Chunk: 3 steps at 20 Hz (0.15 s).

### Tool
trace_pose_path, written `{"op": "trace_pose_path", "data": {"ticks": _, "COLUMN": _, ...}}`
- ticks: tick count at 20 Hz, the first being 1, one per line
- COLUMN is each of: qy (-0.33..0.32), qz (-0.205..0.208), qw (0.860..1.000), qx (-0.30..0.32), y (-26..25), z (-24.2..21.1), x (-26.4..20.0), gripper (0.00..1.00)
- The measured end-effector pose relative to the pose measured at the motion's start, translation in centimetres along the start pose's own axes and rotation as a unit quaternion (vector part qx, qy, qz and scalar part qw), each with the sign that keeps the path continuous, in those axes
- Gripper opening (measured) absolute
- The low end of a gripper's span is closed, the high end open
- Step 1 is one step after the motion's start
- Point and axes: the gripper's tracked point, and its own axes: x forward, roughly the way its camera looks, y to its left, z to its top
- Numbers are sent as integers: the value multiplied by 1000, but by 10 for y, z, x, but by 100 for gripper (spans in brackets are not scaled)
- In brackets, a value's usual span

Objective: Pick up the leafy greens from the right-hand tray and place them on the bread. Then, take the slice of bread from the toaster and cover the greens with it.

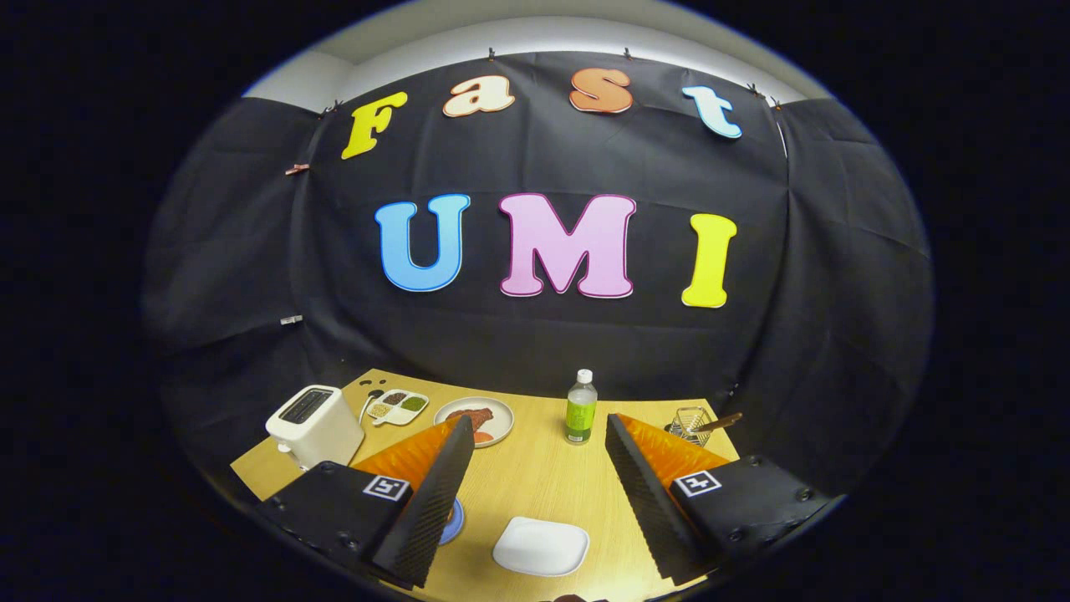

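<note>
The 2-finger gripper (535, 468) is held wide apart above the wooden table (535, 477), gripping nothing. The boxy white toaster (315, 425) is seen beyond the left finger; a white rounded tray (541, 546) lies between the fingers.

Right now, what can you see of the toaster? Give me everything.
The toaster is a white, boxy unit with rounded corners, plastic by the look of it, with a dark slot along its top. It stands upright on the wooden table at its far corner, beside a small divided dish. Whether bread sits in the slot cannot be told. The open claw is clear of it; one finger lies just in front.
</note>
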Motion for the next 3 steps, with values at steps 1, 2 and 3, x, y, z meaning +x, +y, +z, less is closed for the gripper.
{"op": "trace_pose_path", "data": {"ticks": 1, "qy": 2, "qz": 0, "qw": 1000, "qx": 4, "y": -3, "z": 0, "x": 1, "gripper": 99}}
{"op": "trace_pose_path", "data": {"ticks": 2, "qy": 3, "qz": 0, "qw": 1000, "qx": 9, "y": -6, "z": -1, "x": 2, "gripper": 99}}
{"op": "trace_pose_path", "data": {"ticks": 3, "qy": 4, "qz": -1, "qw": 1000, "qx": 12, "y": -9, "z": 0, "x": 3, "gripper": 99}}
